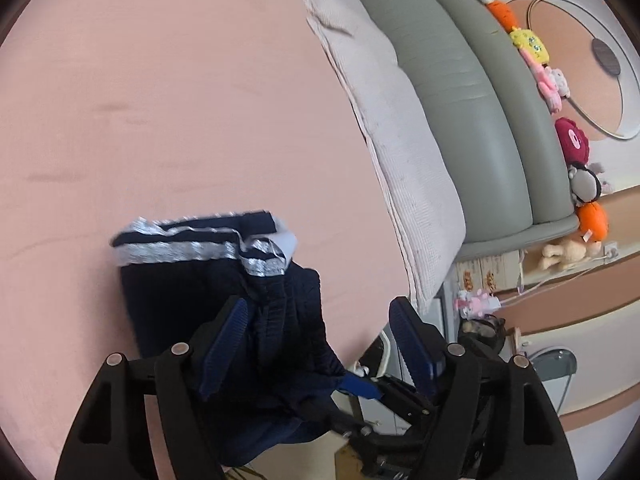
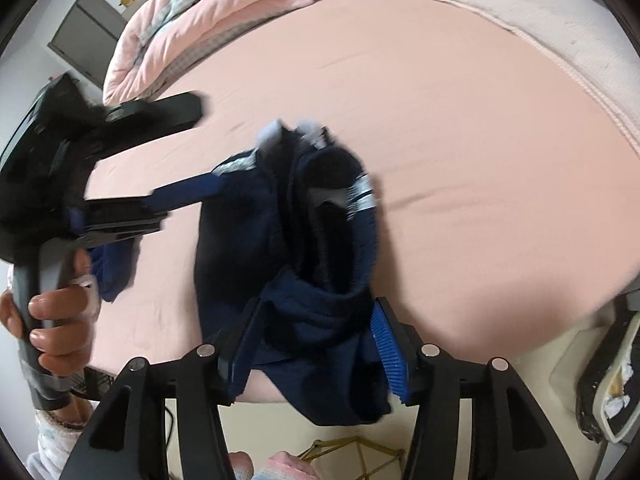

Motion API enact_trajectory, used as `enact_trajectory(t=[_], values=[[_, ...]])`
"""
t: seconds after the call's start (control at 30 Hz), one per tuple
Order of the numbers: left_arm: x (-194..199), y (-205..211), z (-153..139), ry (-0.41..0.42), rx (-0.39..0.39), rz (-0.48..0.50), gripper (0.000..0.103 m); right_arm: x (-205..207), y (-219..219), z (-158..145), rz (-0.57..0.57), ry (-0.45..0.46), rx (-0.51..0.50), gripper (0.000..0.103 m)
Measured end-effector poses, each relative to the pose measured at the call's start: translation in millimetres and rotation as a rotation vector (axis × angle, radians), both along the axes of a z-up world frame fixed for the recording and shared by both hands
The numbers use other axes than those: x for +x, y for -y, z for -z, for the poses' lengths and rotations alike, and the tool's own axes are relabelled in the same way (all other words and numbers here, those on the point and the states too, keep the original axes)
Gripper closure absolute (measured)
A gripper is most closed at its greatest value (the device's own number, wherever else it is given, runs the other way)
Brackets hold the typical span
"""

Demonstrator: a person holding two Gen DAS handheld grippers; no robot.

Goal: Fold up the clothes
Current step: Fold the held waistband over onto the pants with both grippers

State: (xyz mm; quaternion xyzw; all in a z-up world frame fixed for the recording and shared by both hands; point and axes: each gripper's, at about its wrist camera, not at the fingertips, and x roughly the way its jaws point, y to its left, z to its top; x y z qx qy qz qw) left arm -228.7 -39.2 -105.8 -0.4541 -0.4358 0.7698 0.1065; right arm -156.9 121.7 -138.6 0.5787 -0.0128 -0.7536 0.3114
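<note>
a navy garment (image 2: pixel 288 220) with silver-white stripes lies bunched at the near edge of the pink bed (image 2: pixel 460 120). the left gripper (image 1: pixel 318 344) and right gripper (image 2: pixel 316 340) both stand apart, the cloth loose between their blue pads.

A home bedroom: bed (image 1: pixel 180 100), headboard (image 1: pixel 460 92), plush toys (image 1: pixel 528 44).

Both the left hand-held gripper (image 1: pixel 320 344) and right hand-held gripper (image 2: pixel 316 344) stand with jaws spread wide.
</note>
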Motion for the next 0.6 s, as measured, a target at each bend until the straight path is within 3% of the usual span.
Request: enact_trajectory(t=[0.1,0.2,0.27,0.43,0.6], values=[[9,-1,1,0.002,-0.025,0.0,0.031,-10,-17,-5,0.036,-0.014,0.013,0.048],[14,-4,9,0.016,-0.019,0.007,0.031,11,-2,-4,0.055,-0.025,0.021,0.047],[18,-5,14,0.031,-0.024,0.001,0.031,47,8,-5,0.044,-0.042,0.03,0.047],[29,-12,24,0.09,-0.099,0.004,0.031,52,10,-31,0.038,-0.038,0.028,0.047],[47,-12,37,0.145,-0.168,0.007,0.031,48,9,-28,0.062,-0.009,0.019,0.038]])
